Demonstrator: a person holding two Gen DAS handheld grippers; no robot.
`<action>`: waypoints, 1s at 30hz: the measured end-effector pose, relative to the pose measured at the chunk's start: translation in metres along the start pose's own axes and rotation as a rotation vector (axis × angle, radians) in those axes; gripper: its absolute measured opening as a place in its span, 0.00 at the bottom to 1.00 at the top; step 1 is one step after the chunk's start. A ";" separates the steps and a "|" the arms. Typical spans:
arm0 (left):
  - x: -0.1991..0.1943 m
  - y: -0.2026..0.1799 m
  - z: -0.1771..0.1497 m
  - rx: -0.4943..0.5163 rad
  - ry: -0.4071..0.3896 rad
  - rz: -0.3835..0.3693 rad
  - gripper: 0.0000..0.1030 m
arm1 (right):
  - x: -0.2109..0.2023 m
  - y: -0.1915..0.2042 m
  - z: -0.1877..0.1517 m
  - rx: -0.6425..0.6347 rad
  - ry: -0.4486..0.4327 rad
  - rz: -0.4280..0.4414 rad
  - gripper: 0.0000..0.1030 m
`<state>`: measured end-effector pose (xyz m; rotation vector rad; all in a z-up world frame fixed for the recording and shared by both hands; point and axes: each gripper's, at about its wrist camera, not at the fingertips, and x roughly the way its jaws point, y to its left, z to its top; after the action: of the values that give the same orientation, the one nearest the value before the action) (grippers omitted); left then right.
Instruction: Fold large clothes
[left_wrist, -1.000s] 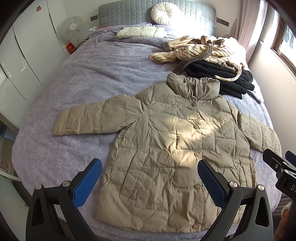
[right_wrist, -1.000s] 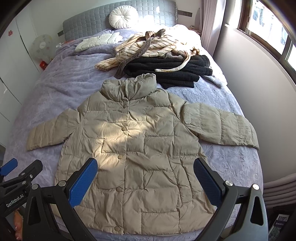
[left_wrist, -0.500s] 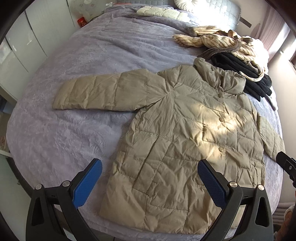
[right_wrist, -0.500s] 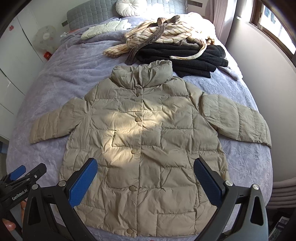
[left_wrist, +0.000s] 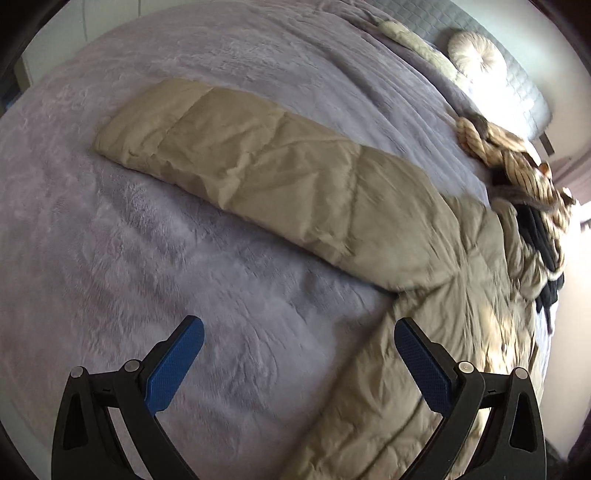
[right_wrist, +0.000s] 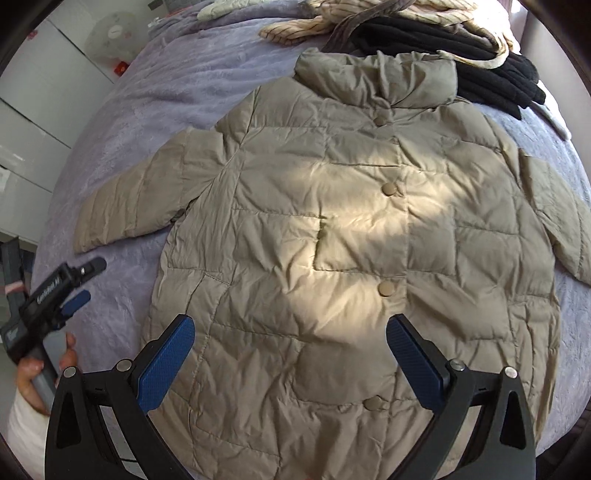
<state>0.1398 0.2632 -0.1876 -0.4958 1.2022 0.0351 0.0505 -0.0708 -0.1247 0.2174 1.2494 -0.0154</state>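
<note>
Left wrist view: the left gripper (left_wrist: 299, 354) hangs with its jaws wide apart and empty above the lilac plush bedspread (left_wrist: 155, 266), near the outstretched sleeve (left_wrist: 266, 177) of the beige padded coat (left_wrist: 454, 317), with a round cushion (left_wrist: 476, 59) by the grey headboard (left_wrist: 524, 85). Right wrist view: the right gripper (right_wrist: 290, 350) is likewise spread and empty over the coat, which lies flat and buttoned on the bed, collar touching a pile of dark and striped clothes (right_wrist: 436, 44); white cupboards (right_wrist: 33, 122) and a fan (right_wrist: 114, 35) stand at the left.
</note>
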 end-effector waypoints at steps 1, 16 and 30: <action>0.011 0.011 0.012 -0.033 -0.013 -0.017 1.00 | 0.007 0.004 0.001 -0.011 0.004 0.005 1.00; 0.082 0.084 0.134 -0.280 -0.187 0.005 0.66 | 0.067 0.052 0.064 -0.051 -0.026 0.082 1.00; -0.013 0.042 0.166 -0.047 -0.327 -0.303 0.08 | 0.152 0.096 0.137 0.067 -0.011 0.341 0.15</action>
<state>0.2699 0.3674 -0.1462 -0.6810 0.7997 -0.1111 0.2402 0.0158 -0.2121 0.4853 1.1881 0.2358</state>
